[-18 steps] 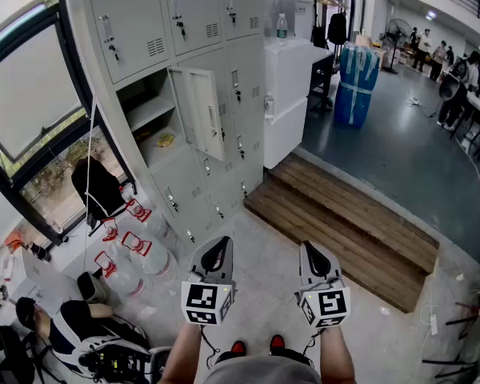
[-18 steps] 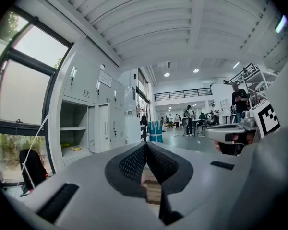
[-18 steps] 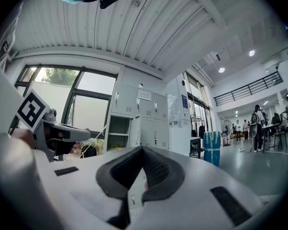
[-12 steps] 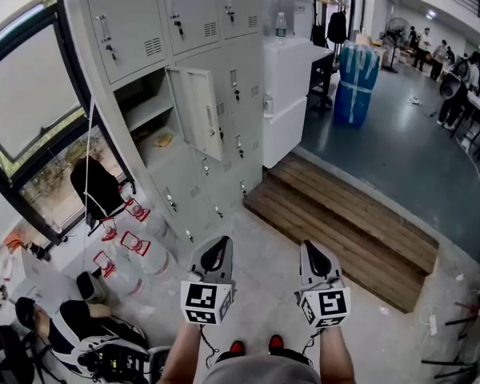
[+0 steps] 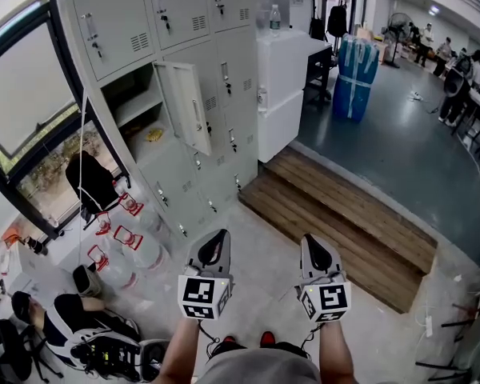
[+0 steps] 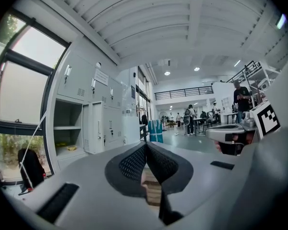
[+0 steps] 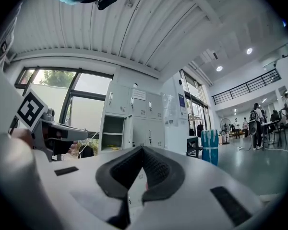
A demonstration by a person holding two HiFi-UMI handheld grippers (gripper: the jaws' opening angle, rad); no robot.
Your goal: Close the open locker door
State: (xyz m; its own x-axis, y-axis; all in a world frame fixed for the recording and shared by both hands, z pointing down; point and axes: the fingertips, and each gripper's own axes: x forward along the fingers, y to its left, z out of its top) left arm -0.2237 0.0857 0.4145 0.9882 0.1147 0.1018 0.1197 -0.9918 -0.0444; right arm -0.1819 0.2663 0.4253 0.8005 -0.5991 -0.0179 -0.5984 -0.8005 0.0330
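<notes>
Distance comes first: the locker door point(image 5: 184, 106) stands swung out from the grey locker bank point(image 5: 224, 62) at the upper left of the head view, well apart from both grippers, which hang low in front of the person over the bare floor point(image 5: 264, 246). The left gripper point(image 5: 216, 245) and the right gripper point(image 5: 314, 248) sit side by side, each with its jaws clenched on nothing. Each gripper view shows the dark pads meeting at the tip, with only the room beyond.

The step in hand looks like the approach, and the task has hardly begun. The door seems to be hinged at the right side of its open compartment point(image 5: 132, 110), with its outer face and handle turned toward the person. A good close would likely come from the left gripper, which is nearer that side. Clenched jaws suit this well, since no grasp is needed. The blunt tip should meet the door's face near the free edge by the handle, where a light push turns it most easily. It should then follow the swing round until the door lies flush.

On the way in, the water jugs point(image 5: 136, 250) at the foot of the lockers and the wooden step point(image 5: 336, 222) to the right want a clear berth — best to come in between them. A small yellow thing point(image 5: 154, 134) lies on the compartment's shelf, set back enough, it seems, not to block the door.
</notes>
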